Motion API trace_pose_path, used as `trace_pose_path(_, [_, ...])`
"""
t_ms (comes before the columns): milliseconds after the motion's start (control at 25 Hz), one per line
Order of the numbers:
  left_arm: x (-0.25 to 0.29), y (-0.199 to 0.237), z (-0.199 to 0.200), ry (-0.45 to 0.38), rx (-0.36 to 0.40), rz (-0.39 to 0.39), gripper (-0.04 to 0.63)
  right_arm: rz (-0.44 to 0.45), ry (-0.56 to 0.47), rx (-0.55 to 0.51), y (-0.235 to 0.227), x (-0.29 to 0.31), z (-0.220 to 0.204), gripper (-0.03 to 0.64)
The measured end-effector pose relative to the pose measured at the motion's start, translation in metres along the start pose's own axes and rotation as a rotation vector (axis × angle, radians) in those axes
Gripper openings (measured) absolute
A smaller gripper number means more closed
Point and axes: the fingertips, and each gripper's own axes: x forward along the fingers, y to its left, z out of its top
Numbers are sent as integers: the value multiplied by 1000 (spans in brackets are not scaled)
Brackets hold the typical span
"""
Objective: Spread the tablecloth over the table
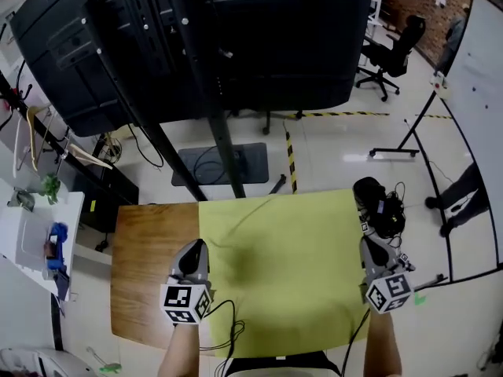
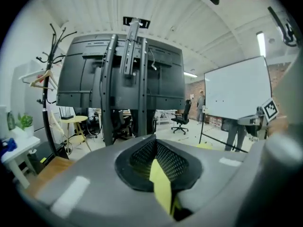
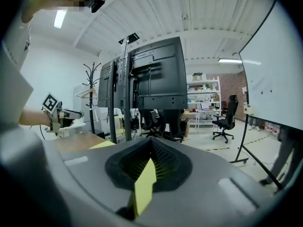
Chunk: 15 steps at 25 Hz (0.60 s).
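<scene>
The left tool (image 1: 194, 251) is pressed together on a fold of the yellow-green tablecloth (image 1: 283, 261) at its left edge. The right tool (image 1: 369, 246) pinches the right edge the same way, with a strip of cloth standing between each pair of jaws. Ahead of both tools the cloth covers the right part of the wooden tabletop (image 1: 149, 265), bare wood showing left of the left tool, and a large black screen (image 1: 220, 45) stands beyond.
</scene>
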Motion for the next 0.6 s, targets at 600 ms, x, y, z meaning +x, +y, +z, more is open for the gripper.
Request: trace_pose_path(600, [-146,-80,79,-159,-5,101,3,75,-192,3,22,-114,92,6])
